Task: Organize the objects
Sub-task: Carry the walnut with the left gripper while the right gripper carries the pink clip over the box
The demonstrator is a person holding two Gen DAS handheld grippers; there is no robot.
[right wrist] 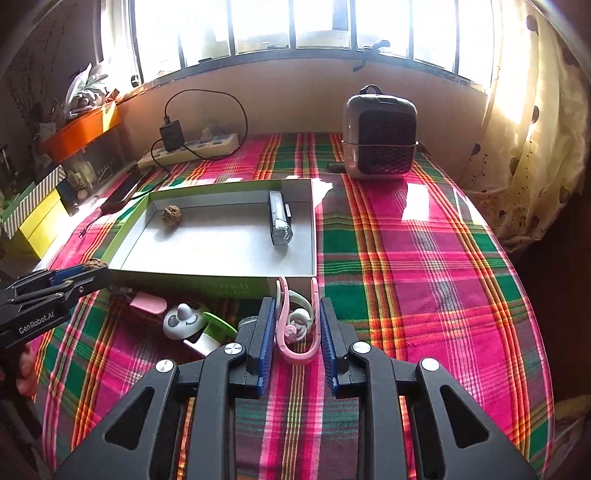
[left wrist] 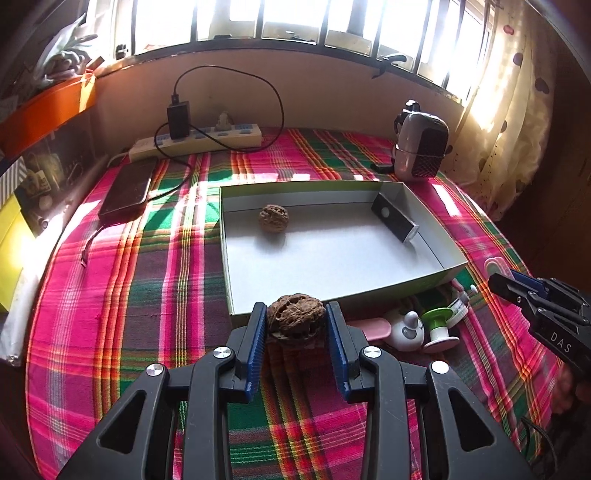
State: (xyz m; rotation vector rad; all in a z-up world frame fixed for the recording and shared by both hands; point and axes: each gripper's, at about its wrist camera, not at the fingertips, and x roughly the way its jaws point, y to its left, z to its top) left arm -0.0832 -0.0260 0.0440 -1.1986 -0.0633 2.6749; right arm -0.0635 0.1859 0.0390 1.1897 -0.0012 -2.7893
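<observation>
A walnut [left wrist: 296,322] is pinched between the blue pads of the left gripper [left wrist: 296,325], just in front of the near wall of the open box [left wrist: 236,306]. It cannot be told if the walnut is lifted off the cloth or resting on it. Two things are already placed in the box: another walnut [left wrist: 273,218] near the far left corner, and a small dark gadget [left wrist: 394,218] by the right wall.

The right gripper [right wrist: 296,328] is spread around a pink clip [right wrist: 295,325], which is lying on the cloth just beside the box's near right corner. The clip is not squeezed yet, as far as can be seen. More small things are left outside, near the box's front wall: a white round toy [right wrist: 181,320], a green and white spool [left wrist: 439,325] and a pink flat piece [right wrist: 148,302]. So the job is judged to be partly done, with several things left to be put in.

The table is covered by a bright checked cloth [right wrist: 406,258] in pink, green and red. A power strip [left wrist: 199,142], a phone [left wrist: 127,192] and a small heater [right wrist: 379,136] are set at the far side. Strong sun is let in through the barred window [right wrist: 295,22], and a curtain [right wrist: 532,129] is hung at the right.
</observation>
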